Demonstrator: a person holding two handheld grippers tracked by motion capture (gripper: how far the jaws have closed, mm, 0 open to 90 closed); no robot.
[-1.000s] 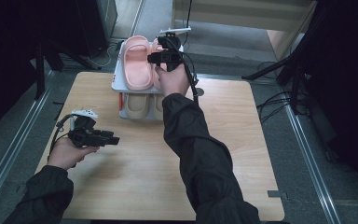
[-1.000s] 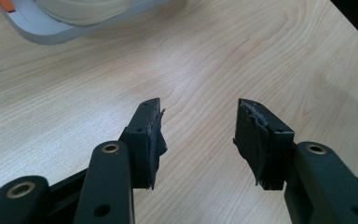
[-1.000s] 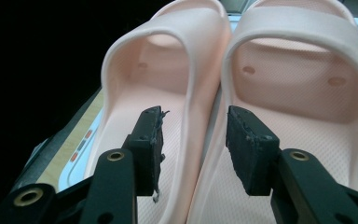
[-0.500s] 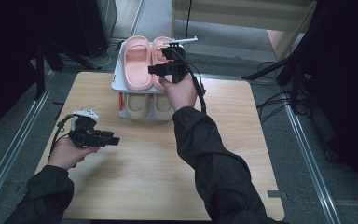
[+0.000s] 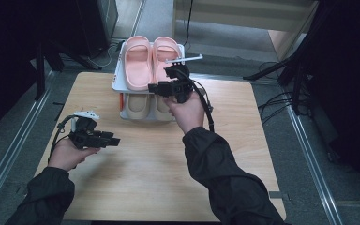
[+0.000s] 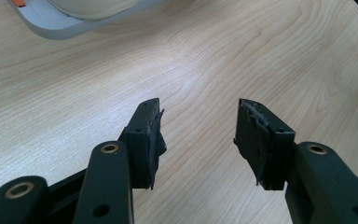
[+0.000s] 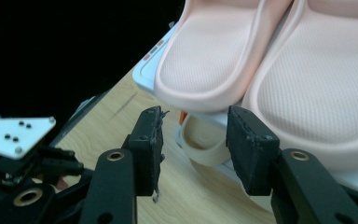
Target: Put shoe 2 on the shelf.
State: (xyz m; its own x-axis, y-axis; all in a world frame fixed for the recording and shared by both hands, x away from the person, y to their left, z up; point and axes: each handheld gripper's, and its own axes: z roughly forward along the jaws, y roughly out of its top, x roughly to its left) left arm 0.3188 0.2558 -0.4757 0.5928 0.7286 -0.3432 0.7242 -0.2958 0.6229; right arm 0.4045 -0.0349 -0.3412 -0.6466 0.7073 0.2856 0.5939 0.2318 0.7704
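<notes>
Hovering beside the rack, the right gripper is held with fingers spread, nothing pinched
The pink slippers are seen just beyond its fingertips; the left gripper is likewise spread over bare table

Bare tabletop ahead of both hands; shoe rack apparently blocking the far edge.

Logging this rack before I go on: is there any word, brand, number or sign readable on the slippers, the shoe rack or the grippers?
No text can be read.
Pink slippers: plain, no brand visible.
Shoe rack: small orange marks on its rim, too small to tell if they are text.
Beige slippers: nothing legible.
Left gripper and right gripper: no labels.
</notes>
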